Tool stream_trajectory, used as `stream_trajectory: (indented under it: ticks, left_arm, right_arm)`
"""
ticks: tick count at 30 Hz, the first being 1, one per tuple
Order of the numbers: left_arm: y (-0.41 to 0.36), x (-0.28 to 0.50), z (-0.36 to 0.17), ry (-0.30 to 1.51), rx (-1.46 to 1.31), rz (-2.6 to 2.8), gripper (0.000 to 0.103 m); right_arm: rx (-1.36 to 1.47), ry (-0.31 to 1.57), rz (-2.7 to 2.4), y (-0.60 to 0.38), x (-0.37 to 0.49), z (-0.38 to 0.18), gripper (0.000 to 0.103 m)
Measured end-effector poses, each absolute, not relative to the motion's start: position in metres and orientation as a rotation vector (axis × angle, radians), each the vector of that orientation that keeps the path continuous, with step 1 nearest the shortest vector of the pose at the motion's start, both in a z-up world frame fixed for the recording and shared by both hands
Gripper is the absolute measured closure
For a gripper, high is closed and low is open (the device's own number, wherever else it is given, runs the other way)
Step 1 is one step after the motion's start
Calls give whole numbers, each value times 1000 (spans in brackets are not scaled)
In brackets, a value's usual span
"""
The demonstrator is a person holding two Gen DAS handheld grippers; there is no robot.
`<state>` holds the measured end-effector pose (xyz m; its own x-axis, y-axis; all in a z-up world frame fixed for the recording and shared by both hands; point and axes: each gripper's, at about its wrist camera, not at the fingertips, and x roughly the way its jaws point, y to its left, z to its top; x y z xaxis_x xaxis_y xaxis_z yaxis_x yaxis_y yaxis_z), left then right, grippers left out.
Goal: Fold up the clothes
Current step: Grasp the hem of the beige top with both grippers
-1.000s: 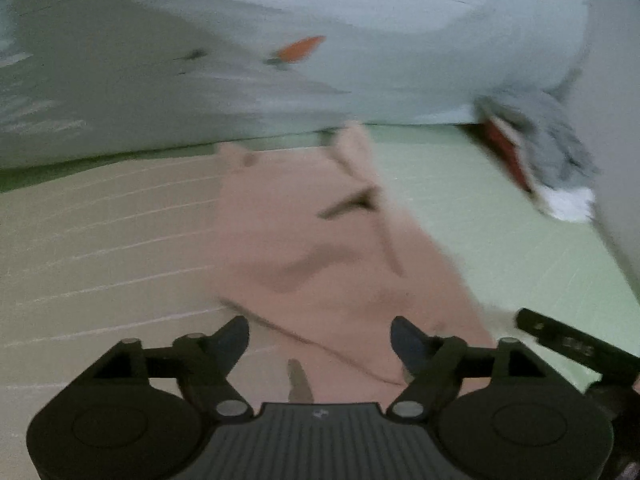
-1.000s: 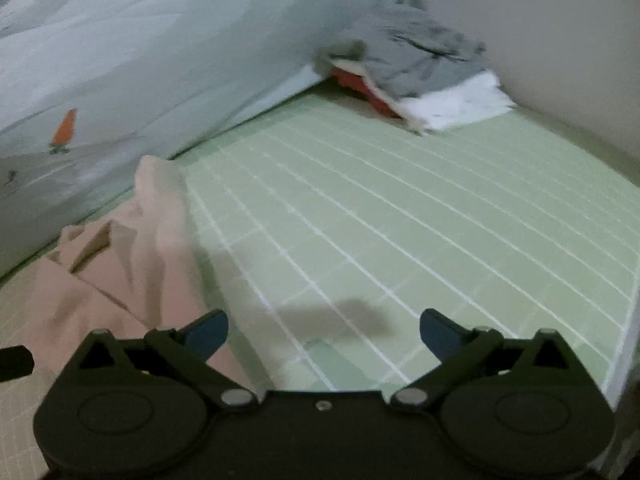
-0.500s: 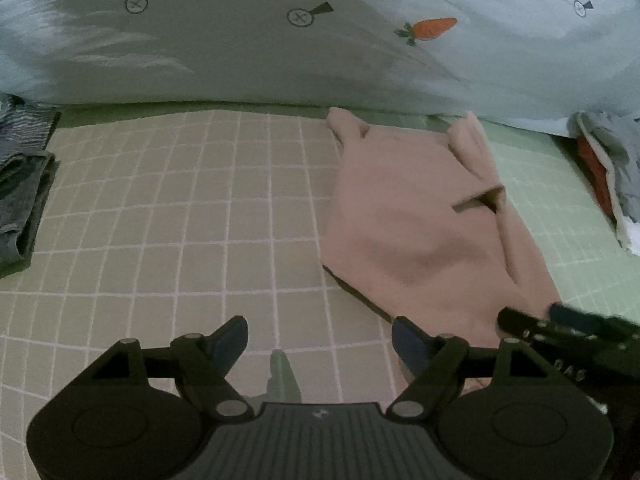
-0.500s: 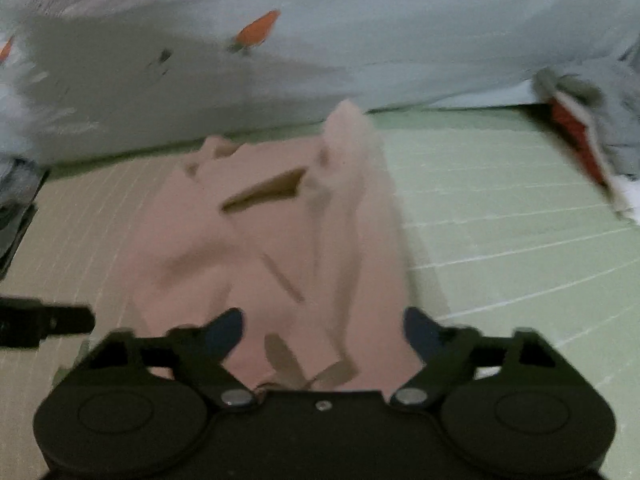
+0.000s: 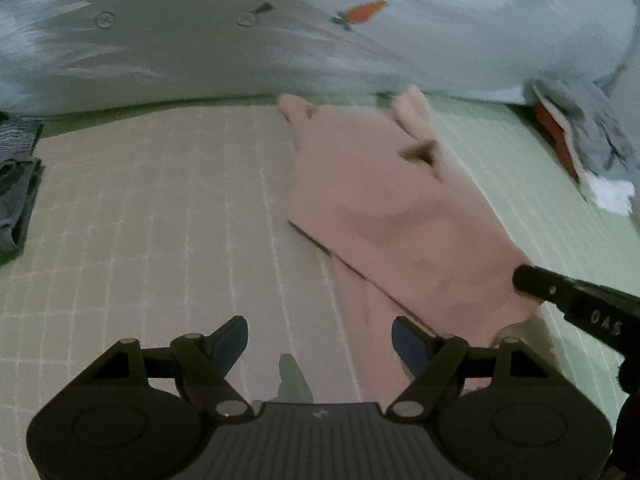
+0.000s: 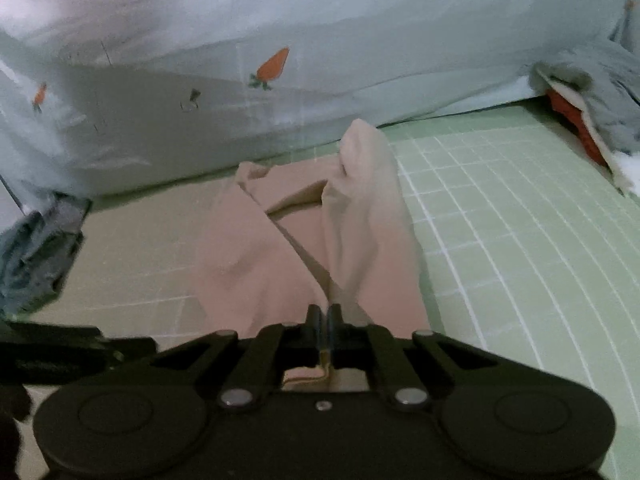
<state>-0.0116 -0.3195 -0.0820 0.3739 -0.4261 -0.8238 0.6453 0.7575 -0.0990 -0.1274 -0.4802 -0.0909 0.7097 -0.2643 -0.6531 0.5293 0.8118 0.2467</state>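
A pink garment [image 5: 400,216] lies crumpled on the green checked bed sheet [image 5: 140,220], stretching from the pale quilt toward me. My left gripper [image 5: 320,340] hovers open over the sheet at the garment's near left edge, nothing between its blue pads. In the right wrist view the same pink garment [image 6: 320,240] runs straight ahead, and my right gripper [image 6: 324,320] is shut on its near hem, a fold of pink fabric pinched between the pads. The right gripper's black finger [image 5: 560,292] shows at the right edge of the left wrist view, touching the garment's near right corner.
A pale quilt with carrot prints [image 5: 320,28] bulks along the far side of the bed. A pile of grey, red and white clothes [image 5: 580,144] sits at the far right. Folded dark striped clothing [image 5: 16,184] lies at the left edge. The left gripper's dark body [image 6: 60,352] shows low left.
My right gripper swung from the bare sheet onto the pink garment and closed on its near hem. The left gripper's view shifted left then back a little, and it stayed open.
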Motion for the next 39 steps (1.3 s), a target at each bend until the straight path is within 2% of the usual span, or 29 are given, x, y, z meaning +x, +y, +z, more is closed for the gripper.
stream_trajectory:
  ticks: [11, 31, 33, 34, 35, 37, 39]
  left_arm:
    - [-313, -70, -95, 1016, 320, -766, 23]
    - [-307, -101, -115, 1095, 328, -738, 23]
    - [-307, -100, -114, 1093, 326, -738, 23]
    - [-308, -99, -115, 1096, 322, -734, 23]
    - [-309, -98, -115, 1098, 318, -731, 23]
    - [-317, -95, -118, 1103, 318, -729, 23]
    - [-324, -96, -121, 1107, 321, -723, 23]
  right_arm:
    - [661, 673, -552, -468, -200, -103, 99]
    - [637, 786, -581, -453, -236, -117, 98]
    - [615, 781, -590, -454, -234, -115, 92]
    - [607, 776, -595, -456, -233, -113, 84]
    - [593, 775, -600, -457, -232, -112, 67]
    - [557, 778, -613, -459, -229, -111, 48]
    - [526, 799, -616, -461, -224, -114, 44]
